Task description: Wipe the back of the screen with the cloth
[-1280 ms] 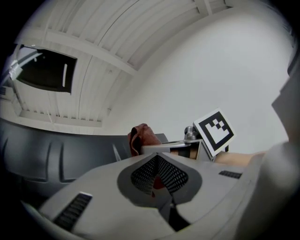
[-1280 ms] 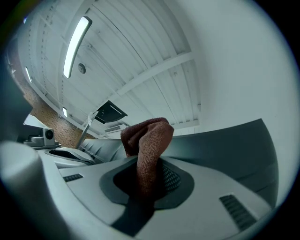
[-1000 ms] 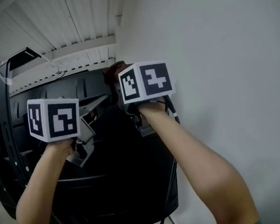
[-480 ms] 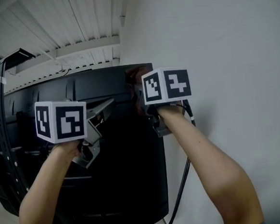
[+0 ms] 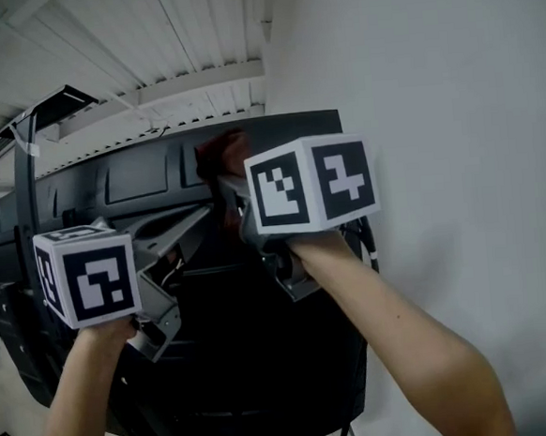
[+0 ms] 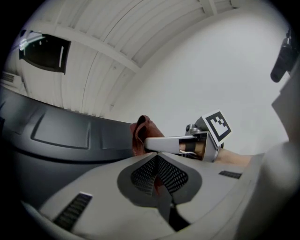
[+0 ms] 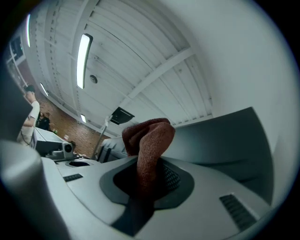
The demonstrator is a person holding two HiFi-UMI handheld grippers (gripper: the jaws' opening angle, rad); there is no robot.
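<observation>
"How would the screen (image 5: pixel 265 354) have taken a wipe?"

"Its dark back was a broad, moulded shell, upright, just beside the white wall (image 5: pixel 452 104) on the right. It looked stiff, but it was probably not a panel to lean on, so light pressure would have suited it."

"And the two tools?"

"The right gripper (image 5: pixel 231 189) was up at the screen's top edge, jaws clamped on the cloth. The left gripper (image 6: pixel 157 155) sat near it on the left, jaws closed together with nothing clearly between them."

"The cloth (image 7: pixel 149 140) itself?"

"Small, reddish-brown and knitted, it looked soft, limp and light, and more grippy than slippery. It bunched out past the jaw tips at the panel's top edge, though actual contact could not be made out. Pinched at its folded middle, it left a loose wad forward for rubbing."
</observation>
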